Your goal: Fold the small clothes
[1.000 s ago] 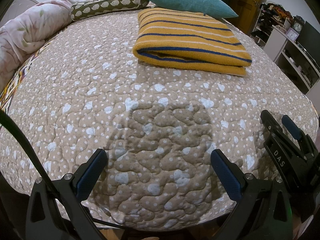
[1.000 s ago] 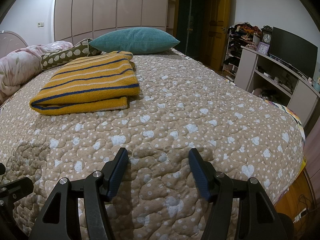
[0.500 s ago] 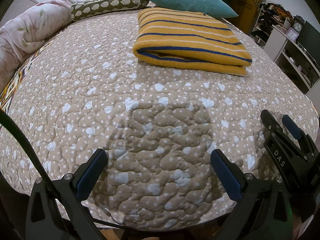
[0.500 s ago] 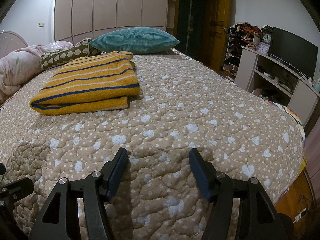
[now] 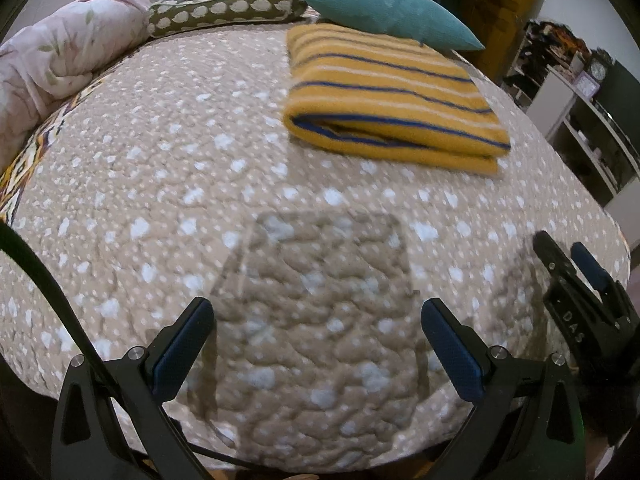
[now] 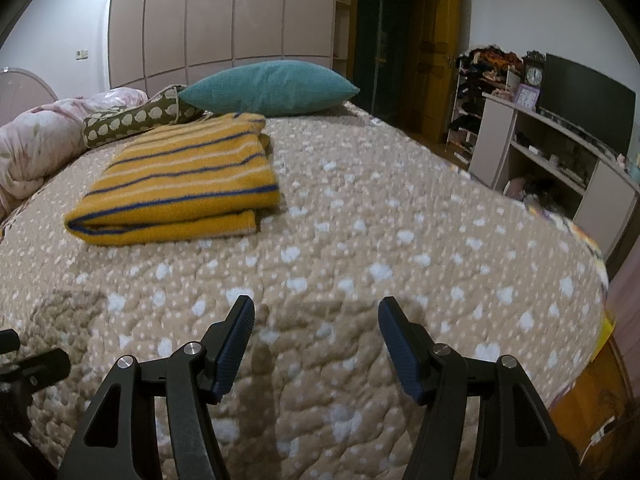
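Note:
A folded yellow garment with blue and white stripes (image 5: 392,100) lies on the bed's beige heart-print quilt (image 5: 200,184), toward the far side; it also shows in the right wrist view (image 6: 180,184). My left gripper (image 5: 316,320) is open and empty, low over the quilt near the bed's front edge, well short of the garment. My right gripper (image 6: 316,320) is open and empty too, over the quilt nearer the right side. The right gripper also shows at the right edge of the left wrist view (image 5: 576,280).
A teal pillow (image 6: 272,88) and a brown patterned pillow (image 6: 136,120) lie behind the garment. A pink floral duvet (image 5: 60,60) is bunched at the far left. A shelf unit with a TV (image 6: 560,140) stands to the right of the bed.
Both grippers have shifted slightly and the views are blurred; the garment sits a bit lower in both frames. Both stay open and empty.

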A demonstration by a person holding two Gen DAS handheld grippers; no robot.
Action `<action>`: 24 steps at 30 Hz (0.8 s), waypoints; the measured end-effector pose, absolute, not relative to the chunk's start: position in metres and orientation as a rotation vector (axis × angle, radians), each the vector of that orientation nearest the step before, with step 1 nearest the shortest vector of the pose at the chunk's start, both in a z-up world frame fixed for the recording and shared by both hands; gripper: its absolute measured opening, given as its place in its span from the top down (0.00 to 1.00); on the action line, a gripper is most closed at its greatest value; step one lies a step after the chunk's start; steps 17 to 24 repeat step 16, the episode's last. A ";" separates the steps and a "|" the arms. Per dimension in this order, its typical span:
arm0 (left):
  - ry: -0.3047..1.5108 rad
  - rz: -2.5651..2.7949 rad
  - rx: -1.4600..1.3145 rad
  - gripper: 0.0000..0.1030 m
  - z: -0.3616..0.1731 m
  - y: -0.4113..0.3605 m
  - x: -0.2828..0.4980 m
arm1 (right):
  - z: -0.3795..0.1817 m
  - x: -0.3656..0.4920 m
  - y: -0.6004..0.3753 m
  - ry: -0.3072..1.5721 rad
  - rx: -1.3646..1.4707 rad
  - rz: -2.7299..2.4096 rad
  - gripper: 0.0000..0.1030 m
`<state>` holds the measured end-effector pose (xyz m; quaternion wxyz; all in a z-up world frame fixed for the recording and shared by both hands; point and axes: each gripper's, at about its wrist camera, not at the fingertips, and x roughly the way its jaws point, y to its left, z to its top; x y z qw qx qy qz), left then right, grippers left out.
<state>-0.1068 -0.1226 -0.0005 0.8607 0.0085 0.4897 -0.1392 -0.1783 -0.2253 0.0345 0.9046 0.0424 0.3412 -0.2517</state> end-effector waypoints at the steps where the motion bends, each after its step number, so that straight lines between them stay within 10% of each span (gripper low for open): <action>1: 1.023 -0.287 0.008 0.00 0.002 -0.119 -0.104 | 0.037 -0.175 -0.227 0.708 0.081 -0.517 0.33; 24: 1.003 -0.314 -0.043 0.00 0.012 -0.092 -0.072 | 0.057 -0.116 -0.203 0.752 0.002 -0.396 0.32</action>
